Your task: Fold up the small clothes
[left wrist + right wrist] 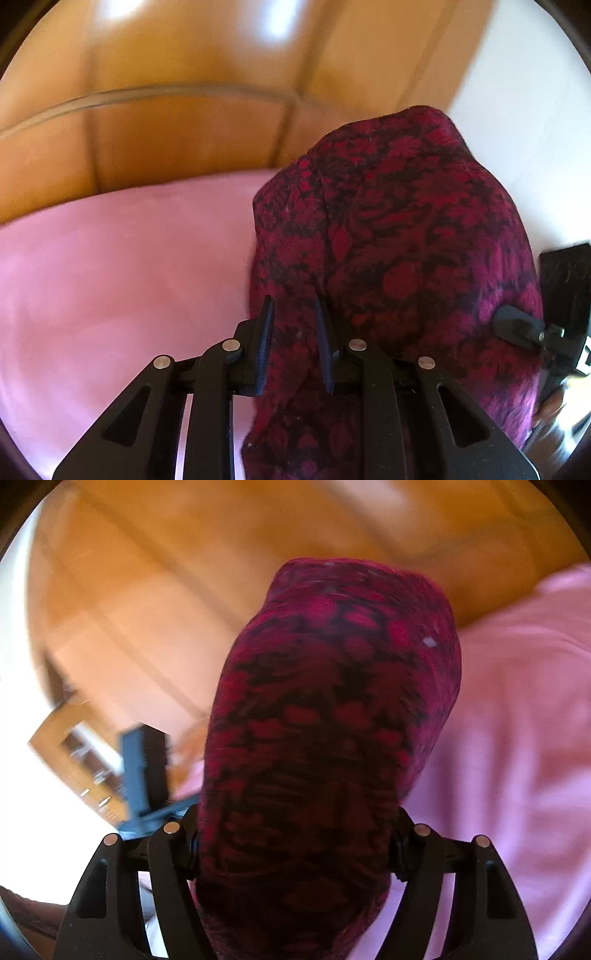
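One red-and-black patterned garment (399,236), two grippers, left gripper (293,343) and right gripper (295,834), and one pink sheet (110,280).

The small garment (399,266) is a knitted-looking cloth in deep red and magenta with a dense black floral pattern, bunched into a rounded hump with a long crease running down its near side. It is lifted above the pink bedsheet (122,280), its lower folds passing between the blue-ribbed fingers (266,343) of the left gripper (295,347), while the right gripper (517,325) meets its far edge. In the right wrist view the same cloth (332,720) drapes toward the camera, blurred, with the pink bedsheet (517,738) to its right and its lower part darkened in shadow.
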A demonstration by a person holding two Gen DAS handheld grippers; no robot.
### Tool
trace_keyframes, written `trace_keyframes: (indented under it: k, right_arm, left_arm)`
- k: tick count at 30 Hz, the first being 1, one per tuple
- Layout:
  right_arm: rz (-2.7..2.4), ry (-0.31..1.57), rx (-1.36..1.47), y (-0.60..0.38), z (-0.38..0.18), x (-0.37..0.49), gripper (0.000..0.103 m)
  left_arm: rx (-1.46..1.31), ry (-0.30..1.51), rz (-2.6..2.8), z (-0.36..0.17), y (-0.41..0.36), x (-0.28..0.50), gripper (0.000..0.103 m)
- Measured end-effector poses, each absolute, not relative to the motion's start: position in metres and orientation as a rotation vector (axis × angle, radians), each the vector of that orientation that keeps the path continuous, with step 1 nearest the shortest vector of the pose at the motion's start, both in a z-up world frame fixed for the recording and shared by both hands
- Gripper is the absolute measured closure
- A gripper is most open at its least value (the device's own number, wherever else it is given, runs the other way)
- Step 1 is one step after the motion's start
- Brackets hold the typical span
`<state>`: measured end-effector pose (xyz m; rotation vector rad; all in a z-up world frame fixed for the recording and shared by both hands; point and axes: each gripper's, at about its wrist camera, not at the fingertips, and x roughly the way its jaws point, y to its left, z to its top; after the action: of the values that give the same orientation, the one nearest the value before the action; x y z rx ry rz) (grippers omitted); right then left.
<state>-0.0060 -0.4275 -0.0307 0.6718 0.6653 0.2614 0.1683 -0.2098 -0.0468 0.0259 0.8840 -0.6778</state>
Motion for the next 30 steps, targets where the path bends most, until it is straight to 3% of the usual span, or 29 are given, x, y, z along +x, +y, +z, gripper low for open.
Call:
trace_keyframes:
  k: [3,5,10,12,16,19,24,30]
  right_arm:
    - [0.157,0.735,0.739,-0.463,-0.073,-0.033,0.031]
    - [0.124,0.742,0.771,-0.474,-0.087,-0.051,0.023]
    - [-0.028,0.732,0.663,-0.463,-0.059,-0.065,0.014]
    - [-0.145,0.683,0.535,-0.449,-0.029,-0.071,0.018]
    - [-0.218,0.612,0.395,-0.419,0.012,-0.073,0.034]
    - [-0.219,0.673,0.347,-0.386,0.021,-0.03,0.045]
    - [-0.285,0.864,0.28,-0.379,-0.014,0.037,0.042]
    - [-0.246,0.891,0.175,-0.373,-0.029,0.055,0.038]
  left_arm:
    - [0.145,0.884,-0.652,-0.062,-0.243,0.163,0.083]
    - [0.187,0.848,-0.643,-0.061,-0.251,0.153,0.083]
    - [0.195,0.82,-0.606,-0.053,-0.243,0.133,0.083]
    - [0.138,0.833,-0.597,-0.05,-0.232,0.134,0.083]
    - [0.106,0.827,-0.586,-0.049,-0.233,0.137,0.083]
    - [0.134,0.814,-0.564,-0.045,-0.24,0.137,0.083]
    - [0.13,0.859,-0.514,-0.053,-0.243,0.15,0.083]
    - [0.098,0.872,-0.505,-0.059,-0.237,0.144,0.083]
